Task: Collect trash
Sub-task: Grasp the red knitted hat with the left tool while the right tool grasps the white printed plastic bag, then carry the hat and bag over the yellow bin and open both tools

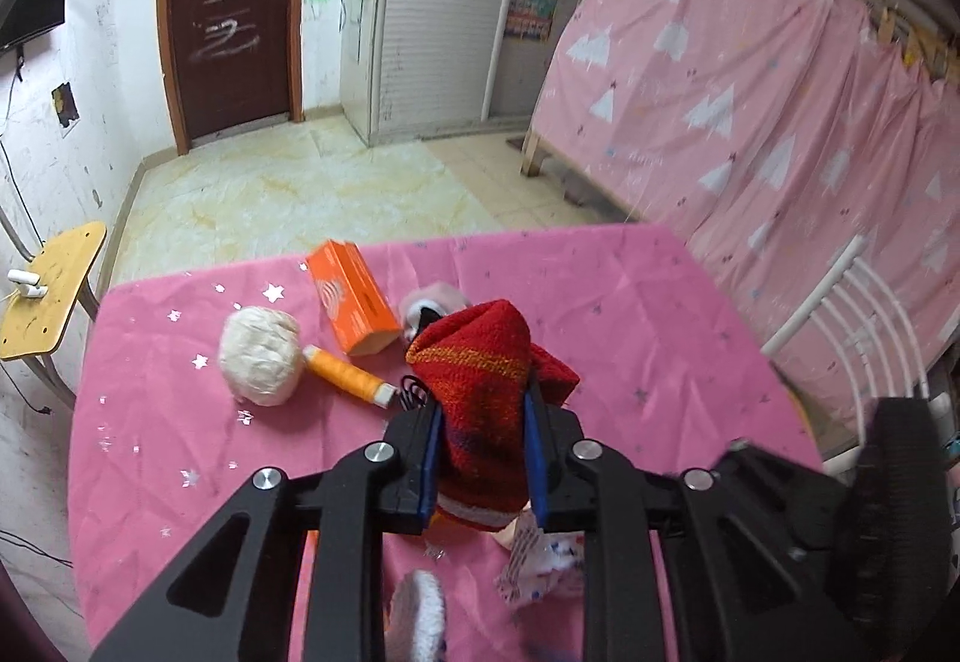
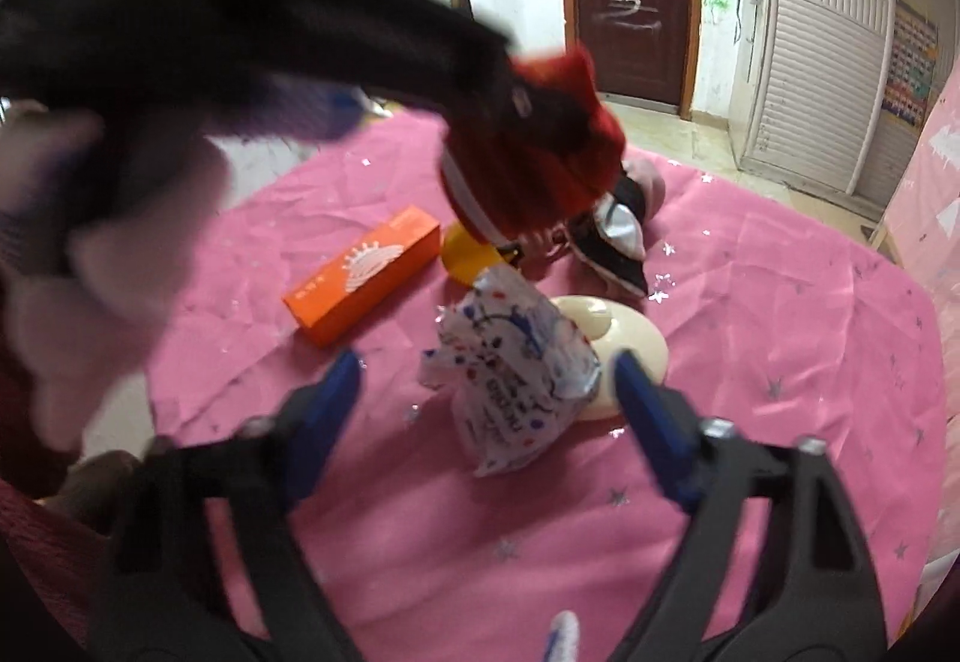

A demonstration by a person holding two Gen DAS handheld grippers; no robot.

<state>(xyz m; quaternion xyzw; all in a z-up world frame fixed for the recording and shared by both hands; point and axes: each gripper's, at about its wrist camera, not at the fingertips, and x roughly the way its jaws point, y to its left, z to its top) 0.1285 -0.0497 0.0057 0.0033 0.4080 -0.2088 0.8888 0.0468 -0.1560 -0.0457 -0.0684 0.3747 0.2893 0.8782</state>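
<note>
A red knitted sock with orange stripes hangs above the pink starred tablecloth, and my left gripper is shut on it, blue pads pressing both sides. In the right wrist view the same sock dangles from that blurred black gripper. A crumpled white wrapper with coloured print stands on the cloth between the fingers of my right gripper, which is open; the pads stand apart from it. A white paper ball lies at the left.
An orange box, an orange thread spool, a black clip, a cream egg-shaped object and a black-and-pink soft item share the table. A yellow stool stands left, a white chair right.
</note>
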